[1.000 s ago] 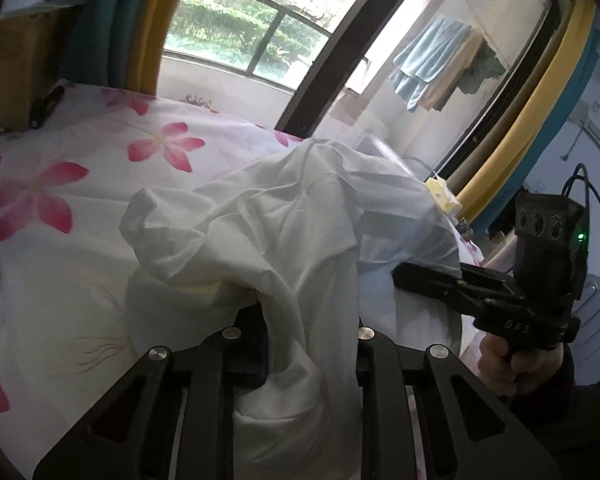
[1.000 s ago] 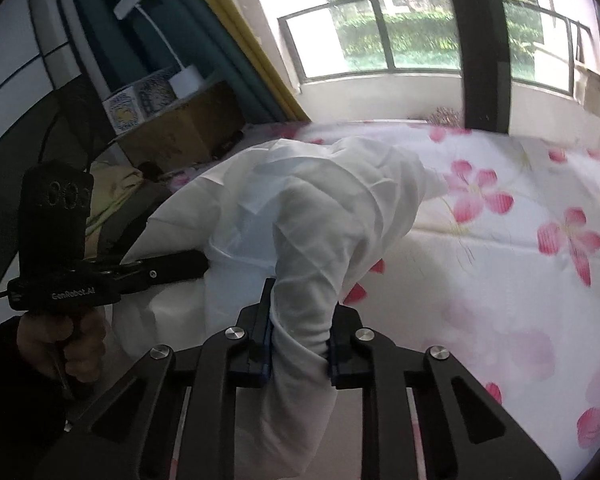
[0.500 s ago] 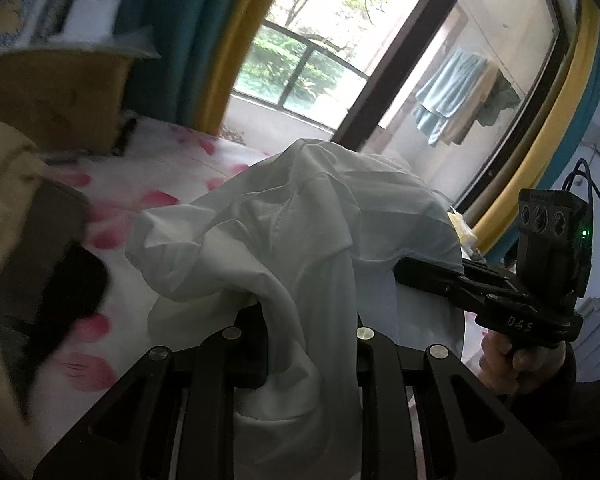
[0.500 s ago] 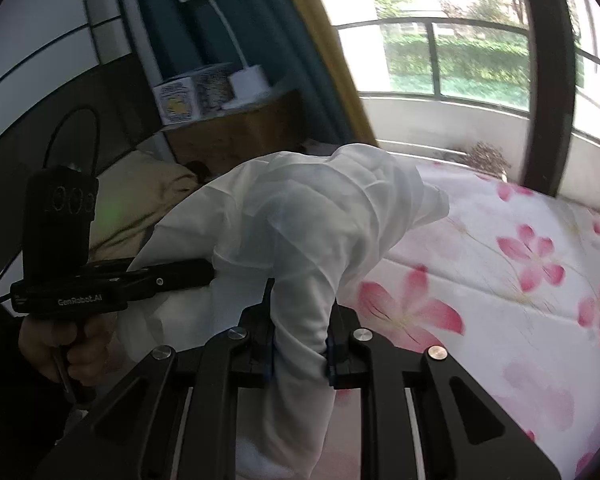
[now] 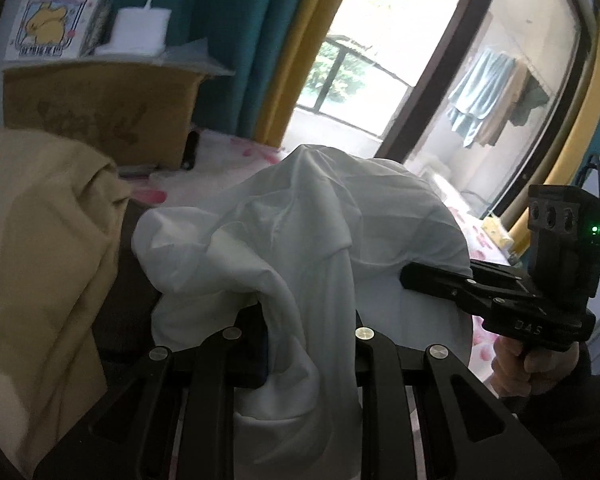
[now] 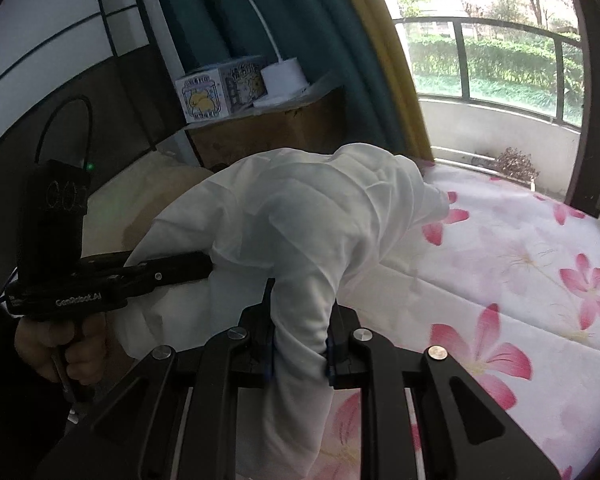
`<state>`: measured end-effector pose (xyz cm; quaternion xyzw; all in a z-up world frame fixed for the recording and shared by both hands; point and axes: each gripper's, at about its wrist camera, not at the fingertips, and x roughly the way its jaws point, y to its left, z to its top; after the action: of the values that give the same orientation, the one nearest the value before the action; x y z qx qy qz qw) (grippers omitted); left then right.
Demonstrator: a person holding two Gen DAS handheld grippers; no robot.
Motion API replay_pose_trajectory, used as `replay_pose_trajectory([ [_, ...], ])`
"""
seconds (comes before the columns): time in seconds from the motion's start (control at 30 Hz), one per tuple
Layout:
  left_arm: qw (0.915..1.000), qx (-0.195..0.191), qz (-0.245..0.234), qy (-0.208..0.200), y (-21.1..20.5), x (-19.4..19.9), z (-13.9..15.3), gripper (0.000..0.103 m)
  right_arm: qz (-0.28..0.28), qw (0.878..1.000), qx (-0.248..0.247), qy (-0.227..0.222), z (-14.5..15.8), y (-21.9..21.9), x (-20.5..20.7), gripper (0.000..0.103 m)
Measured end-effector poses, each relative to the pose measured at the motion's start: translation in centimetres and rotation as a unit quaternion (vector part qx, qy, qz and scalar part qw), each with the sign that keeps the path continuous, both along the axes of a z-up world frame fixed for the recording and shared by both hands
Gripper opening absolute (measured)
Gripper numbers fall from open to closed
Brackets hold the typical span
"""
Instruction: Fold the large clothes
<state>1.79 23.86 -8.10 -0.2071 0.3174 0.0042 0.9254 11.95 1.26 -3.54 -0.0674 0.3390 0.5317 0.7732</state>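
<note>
A large white garment point(image 5: 308, 232) hangs bunched between my two grippers, held up above the flowered bed sheet point(image 6: 520, 280). My left gripper point(image 5: 310, 344) is shut on a fold of it; the cloth drapes down over the jaws. My right gripper point(image 6: 300, 332) is shut on another fold of the white garment point(image 6: 308, 224). The right gripper also shows in the left wrist view point(image 5: 420, 280), its tips under the cloth. The left gripper shows in the right wrist view point(image 6: 204, 264), its tips hidden by cloth.
A beige garment point(image 5: 40, 240) lies at the left by the headboard. A cardboard box point(image 5: 96, 116) carries a printed cube point(image 5: 56, 24) and a white lamp base point(image 5: 140, 36). Teal and yellow curtains point(image 5: 268, 40) frame the balcony window point(image 6: 500, 60).
Both grippers have swung left with the garment, toward the headboard end. The cardboard box and beige garment have come into the left wrist view. Both grips are unchanged.
</note>
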Motion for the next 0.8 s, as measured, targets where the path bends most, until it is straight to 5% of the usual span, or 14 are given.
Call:
replay_pose_trajectory([
  [0.37,0.9994,0.002,-0.004,0.035,0.3,2.2,-3.0,0.023,-0.011,0.999,-0.037,0.02,-3.1,1.3,1.7,0.019],
  [0.6,0.9981,-0.025,-0.006,0.056,0.5,2.4,-4.1,0.038,-0.025,0.998,-0.058,0.025,-4.3,1.6,2.6,0.024],
  [0.8,0.9981,0.021,-0.004,0.059,-0.9,1.5,-2.0,0.044,-0.042,0.996,-0.074,0.036,-5.1,1.8,3.4,0.033],
])
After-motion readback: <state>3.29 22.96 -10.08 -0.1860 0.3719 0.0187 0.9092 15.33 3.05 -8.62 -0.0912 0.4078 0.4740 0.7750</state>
